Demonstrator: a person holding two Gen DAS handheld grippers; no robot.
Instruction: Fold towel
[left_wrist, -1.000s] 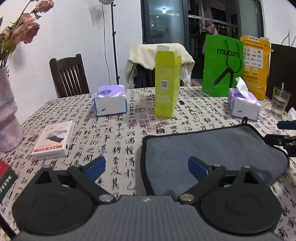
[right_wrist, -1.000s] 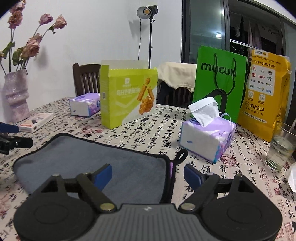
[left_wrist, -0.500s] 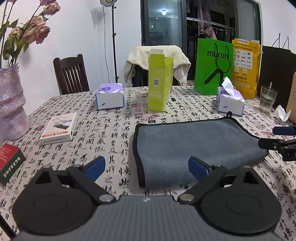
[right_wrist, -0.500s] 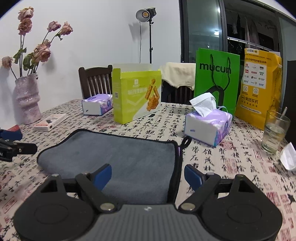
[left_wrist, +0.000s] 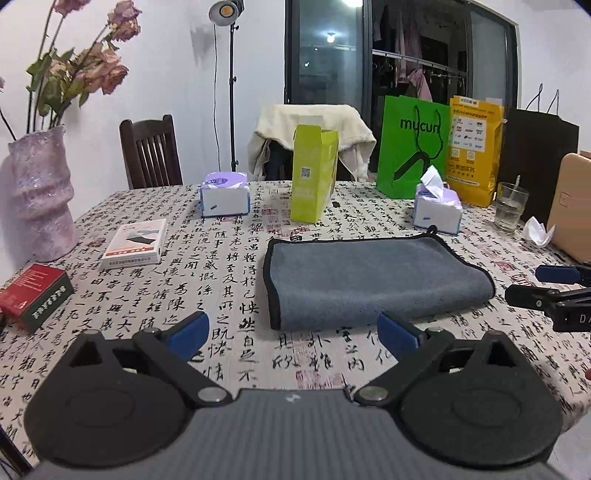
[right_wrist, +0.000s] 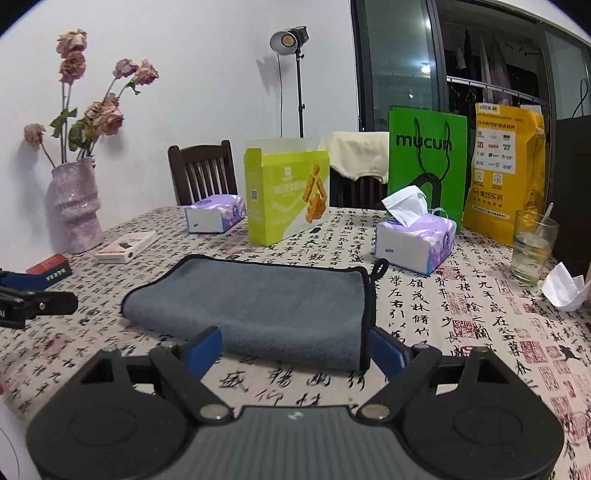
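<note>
A grey towel with black trim lies folded flat on the patterned tablecloth; it also shows in the right wrist view, with a hanging loop at its far right corner. My left gripper is open and empty, held back from the towel's near left edge. My right gripper is open and empty, just short of the towel's near right edge. The right gripper's tips show at the right of the left wrist view; the left gripper's tips show at the left of the right wrist view.
Behind the towel stand a lime carton, two tissue packs, a green bag, a yellow bag and a glass. A pink vase, a white box and a red box sit at left.
Both grippers have drawn back from the towel and risen. The towel now lies wholly ahead of the fingers instead of between them. It has stayed folded on the table.
</note>
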